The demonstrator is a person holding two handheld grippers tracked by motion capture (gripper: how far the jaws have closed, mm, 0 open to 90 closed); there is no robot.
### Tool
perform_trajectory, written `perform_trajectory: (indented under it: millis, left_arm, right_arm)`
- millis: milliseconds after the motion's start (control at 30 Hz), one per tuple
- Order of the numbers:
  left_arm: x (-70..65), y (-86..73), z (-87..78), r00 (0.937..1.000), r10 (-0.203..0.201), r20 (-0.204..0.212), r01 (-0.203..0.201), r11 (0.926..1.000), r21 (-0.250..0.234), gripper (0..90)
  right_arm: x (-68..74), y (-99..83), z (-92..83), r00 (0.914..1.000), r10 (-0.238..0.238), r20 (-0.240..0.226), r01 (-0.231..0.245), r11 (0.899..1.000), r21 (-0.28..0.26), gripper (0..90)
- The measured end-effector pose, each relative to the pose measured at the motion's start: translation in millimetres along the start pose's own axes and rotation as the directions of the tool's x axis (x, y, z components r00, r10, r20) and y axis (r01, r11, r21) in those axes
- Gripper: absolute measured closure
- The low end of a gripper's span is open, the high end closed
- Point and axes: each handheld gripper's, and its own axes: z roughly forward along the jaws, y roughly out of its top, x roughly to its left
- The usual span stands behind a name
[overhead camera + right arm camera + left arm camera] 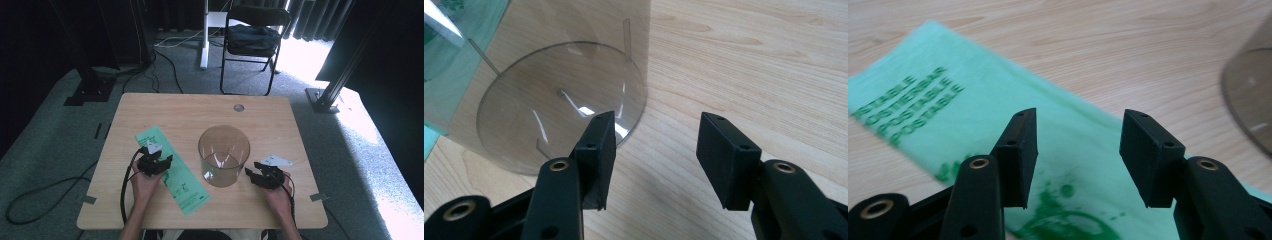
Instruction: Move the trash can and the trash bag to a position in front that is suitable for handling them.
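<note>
A flat green plastic bag (172,169) with dark green print lies on the wooden table (175,107), left of centre. My left gripper (159,161) hovers low over the bag's middle, open, with nothing between its jaws; in the left gripper view the green bag (998,110) spreads under the left gripper (1079,150). A clear round bin (223,155) stands upright at the table's middle. My right gripper (255,174) sits just right of the bin's base, open and empty. The right gripper view shows the right gripper (655,150) beside the bin's transparent bottom (554,105).
A small round grommet hole (239,107) is near the table's far edge. Beyond the table stands a black folding chair (252,37) with a bag on its seat, beside a white post (204,35). Cables (45,192) run across the carpet at left.
</note>
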Motion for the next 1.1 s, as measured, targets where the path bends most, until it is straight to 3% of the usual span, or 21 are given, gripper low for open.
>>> perform_trajectory:
  millis: [200,400,633,767,867,1100]
  left_arm:
    - [11.1,-6.8,0.5,0.9986,-0.023,-0.048,0.024,0.9994,0.024,52.4]
    - [20.7,-13.7,-2.9,0.9959,-0.057,-0.070,0.059,0.9978,0.029,57.3]
    - [35.5,-22.9,-4.2,0.9863,-0.131,-0.100,0.134,0.9905,0.031,57.9]
    - [37.2,-23.3,-3.5,0.9848,-0.139,-0.104,0.144,0.9890,0.035,57.8]
    - [39.8,-24.6,-2.7,0.9791,-0.171,-0.110,0.176,0.9840,0.031,57.4]
    - [37.4,-26.9,2.9,0.9820,-0.160,-0.100,0.165,0.9850,0.049,57.5]
  right_arm:
    - [-1.6,-1.6,-1.2,1.0000,0.007,0.002,-0.007,1.000,-0.001,49.6]
    - [-1.5,-2.5,-0.9,1.0000,0.004,0.003,-0.004,1.000,0.002,49.5]
    - [-2.3,-4.9,-0.8,1.0000,0.006,0.004,-0.006,1.000,0.007,49.5]
    - [-2.4,-5.7,-0.6,1.0000,0.006,0.004,-0.006,1.000,0.011,49.5]
    - [-2.3,-6.6,-0.4,1.0000,0.005,0.005,-0.006,1.000,0.012,49.5]
    - [-4.1,-7.3,-2.0,0.9999,0.010,0.011,-0.010,1.000,0.010,49.4]
